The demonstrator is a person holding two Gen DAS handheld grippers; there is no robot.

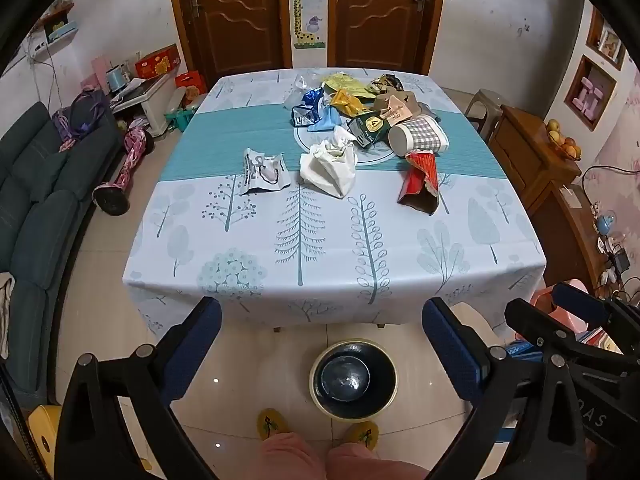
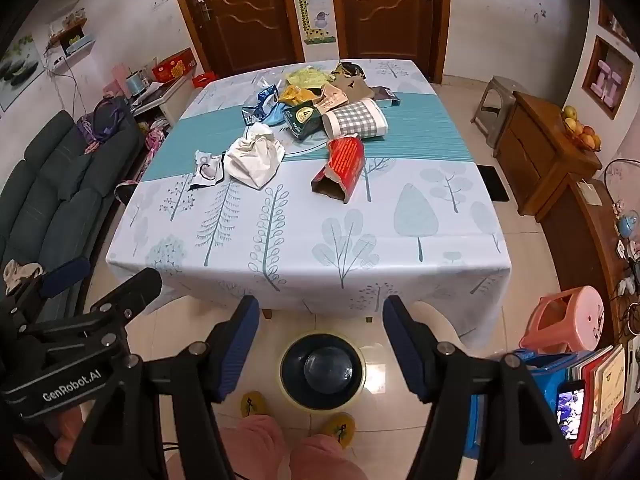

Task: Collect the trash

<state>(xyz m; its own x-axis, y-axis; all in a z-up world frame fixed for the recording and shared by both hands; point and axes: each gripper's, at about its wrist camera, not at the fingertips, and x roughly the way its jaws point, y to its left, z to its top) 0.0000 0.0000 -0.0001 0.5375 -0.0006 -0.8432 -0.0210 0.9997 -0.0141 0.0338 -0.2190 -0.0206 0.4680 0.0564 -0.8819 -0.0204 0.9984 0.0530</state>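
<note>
Trash lies on the far half of the table (image 1: 320, 248): a crumpled white bag (image 1: 330, 166), a torn white wrapper (image 1: 264, 171), an open red carton (image 1: 420, 182), a checked paper cup (image 1: 420, 136) and a heap of coloured wrappers (image 1: 348, 100). A round dark-lined bin (image 1: 354, 378) stands on the floor before the table. My left gripper (image 1: 320, 344) hangs open above the bin, nothing between its blue pads. My right gripper (image 2: 320, 344) is open and empty too, over the same bin (image 2: 322, 370). The red carton (image 2: 340, 168) and white bag (image 2: 256, 156) lie well beyond both.
A dark sofa (image 1: 36, 200) runs along the left. Wooden cabinets (image 2: 548, 160) with fruit stand on the right, a pink stool (image 2: 568, 318) and books (image 2: 600, 384) near my right side. A person's knees (image 1: 320, 460) and yellow slippers (image 1: 272, 424) are at the bottom.
</note>
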